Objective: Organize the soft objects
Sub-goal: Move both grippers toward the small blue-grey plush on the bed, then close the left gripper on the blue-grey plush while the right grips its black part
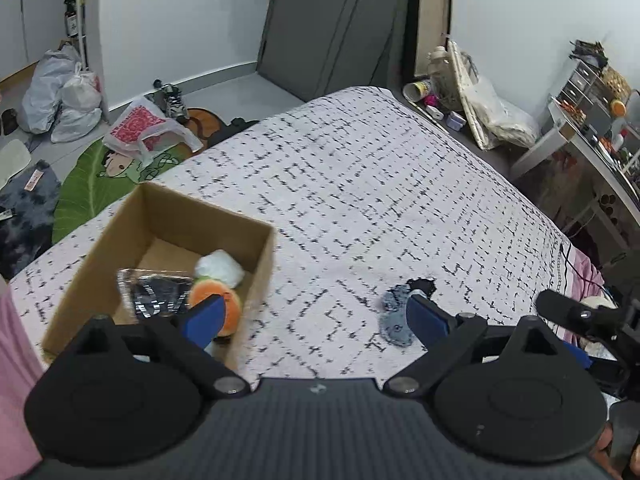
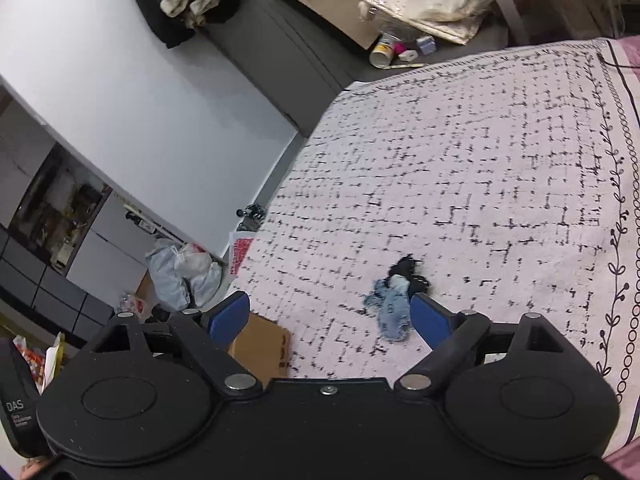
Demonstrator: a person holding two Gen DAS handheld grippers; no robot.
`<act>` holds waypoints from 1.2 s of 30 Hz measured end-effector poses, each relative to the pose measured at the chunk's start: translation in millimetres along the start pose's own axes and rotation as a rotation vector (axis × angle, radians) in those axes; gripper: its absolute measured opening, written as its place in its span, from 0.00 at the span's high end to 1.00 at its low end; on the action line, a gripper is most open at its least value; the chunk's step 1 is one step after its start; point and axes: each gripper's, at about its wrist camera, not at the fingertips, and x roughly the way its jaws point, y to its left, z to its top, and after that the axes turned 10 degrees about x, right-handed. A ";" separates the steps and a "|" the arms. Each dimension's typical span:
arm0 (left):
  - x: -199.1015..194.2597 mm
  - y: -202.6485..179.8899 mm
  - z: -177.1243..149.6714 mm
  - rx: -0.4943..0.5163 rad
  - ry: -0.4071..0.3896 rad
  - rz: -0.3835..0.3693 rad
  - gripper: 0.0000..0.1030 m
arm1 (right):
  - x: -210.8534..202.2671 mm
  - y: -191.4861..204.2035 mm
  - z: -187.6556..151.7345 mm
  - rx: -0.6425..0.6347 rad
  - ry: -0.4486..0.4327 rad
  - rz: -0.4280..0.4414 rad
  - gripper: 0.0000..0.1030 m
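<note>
While both grippers hang spread and empty, one soft item waits on the bed.

At nine o'clock my cardboard box (image 1: 168,232) holds an orange plush (image 1: 214,300), a white puff (image 1: 220,268) and a crinkly bag (image 1: 156,292). I'd bring my left gripper (image 1: 312,316) or right gripper (image 2: 328,316) toward three o'clock, straddle the limp blue-grey cloth (image 2: 392,312) on the bedspread (image 2: 460,168) and pinch its thick middle.

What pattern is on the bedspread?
The bedspread is pale pink-white with broken black grid lines, clearest in the right wrist view.

Both wrist views above shared bedspread (image 1: 360,168)
</note>
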 end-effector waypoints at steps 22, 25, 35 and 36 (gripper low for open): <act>99.0 -75.4 -4.7 0.045 0.080 -0.051 0.08 | 35.9 -62.4 38.2 0.137 0.015 -0.084 0.19; 111.0 -83.4 -8.0 0.071 0.081 -0.056 0.08 | 44.8 -68.8 42.2 0.157 0.022 -0.089 0.19; 146.7 -83.1 -27.2 0.091 0.065 -0.104 0.09 | 77.9 -78.3 44.1 0.169 0.053 -0.092 0.23; 148.7 -82.6 -29.9 0.087 0.059 -0.099 0.09 | 81.2 -77.6 43.6 0.166 0.057 -0.090 0.24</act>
